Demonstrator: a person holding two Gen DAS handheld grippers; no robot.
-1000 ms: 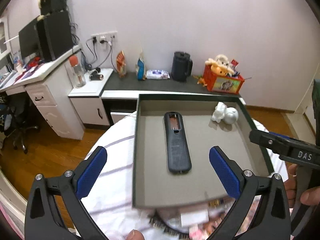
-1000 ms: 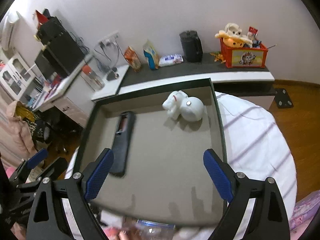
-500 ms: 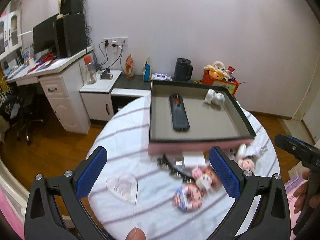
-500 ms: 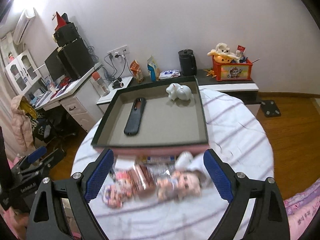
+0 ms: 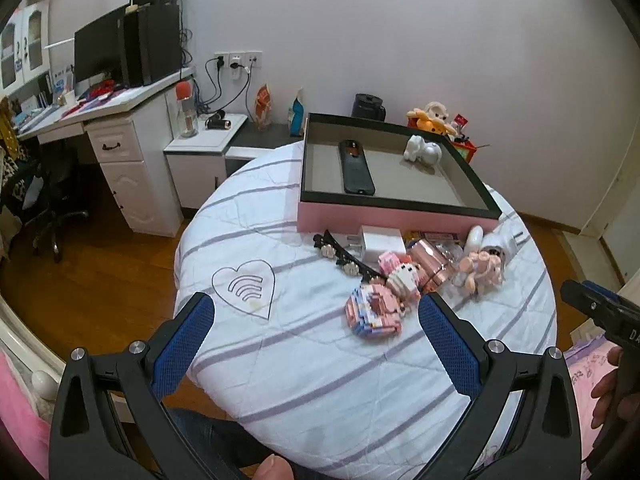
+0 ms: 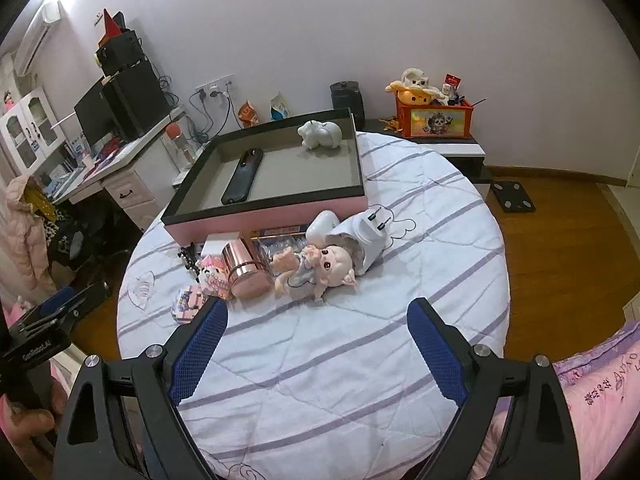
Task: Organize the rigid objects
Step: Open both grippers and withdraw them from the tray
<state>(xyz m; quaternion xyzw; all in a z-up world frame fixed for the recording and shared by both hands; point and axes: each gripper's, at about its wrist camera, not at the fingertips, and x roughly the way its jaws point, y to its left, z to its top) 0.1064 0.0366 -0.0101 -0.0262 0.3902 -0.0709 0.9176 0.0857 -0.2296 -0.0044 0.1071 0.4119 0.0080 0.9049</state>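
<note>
Left gripper [image 5: 316, 338]: jaws wide apart, empty, above near table edge.
Right gripper [image 6: 316, 338]: jaws wide apart, empty, above striped cloth.
Tray [image 6: 272, 210]: far side of round table [image 6: 360, 360].
Remote [image 6: 243, 176]: flat inside tray, left part.
White figurine [image 6: 320, 133]: inside tray, far right corner.
Loose items: doll [image 6: 320, 270], pink cup [image 6: 244, 270], block toys [image 5: 376, 312], clustered just before tray's pink wall.

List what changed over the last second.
Both open hand-held grippers, left and right, pulled back from over the pink-sided tray, bringing the toy pile into view. Nothing was grasped or released. The black remote and white figurine stayed in the tray.
</note>
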